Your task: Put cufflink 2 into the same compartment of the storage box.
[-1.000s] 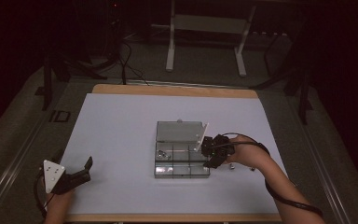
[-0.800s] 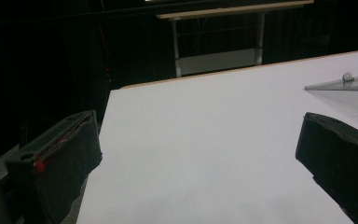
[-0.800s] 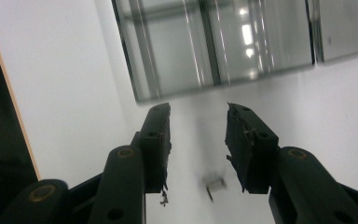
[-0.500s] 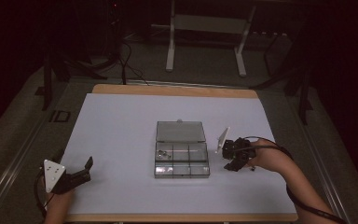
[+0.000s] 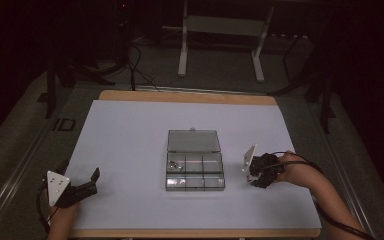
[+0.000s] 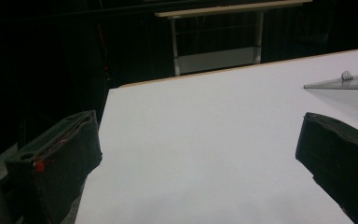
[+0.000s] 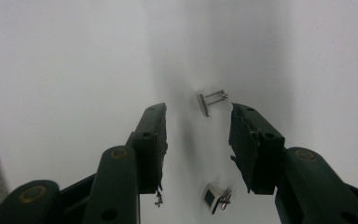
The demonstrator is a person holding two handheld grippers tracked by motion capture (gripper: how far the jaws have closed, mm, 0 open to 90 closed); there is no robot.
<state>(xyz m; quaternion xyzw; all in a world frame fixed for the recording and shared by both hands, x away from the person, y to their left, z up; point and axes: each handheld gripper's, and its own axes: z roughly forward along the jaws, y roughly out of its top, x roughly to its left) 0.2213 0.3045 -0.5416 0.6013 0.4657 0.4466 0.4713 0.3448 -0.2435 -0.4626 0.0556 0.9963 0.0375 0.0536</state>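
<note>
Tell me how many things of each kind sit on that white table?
Clear compartment box: 1
Small metal pieces inside the box: 1 cluster, too small to count
Small metal pieces loose on the table: 2
Hand-held grippers: 2
Total: 6

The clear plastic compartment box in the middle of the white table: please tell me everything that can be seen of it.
The clear plastic compartment box lies flat near the middle of the white table. Its hinged lid is open and folded back on the far side, with a small knob-like catch at its far edge. The tray has six compartments, two rows of three. A small shiny metal piece lies in the far-left compartment; the other compartments look empty, though the view is dim. Neither claw touches the box.
</note>
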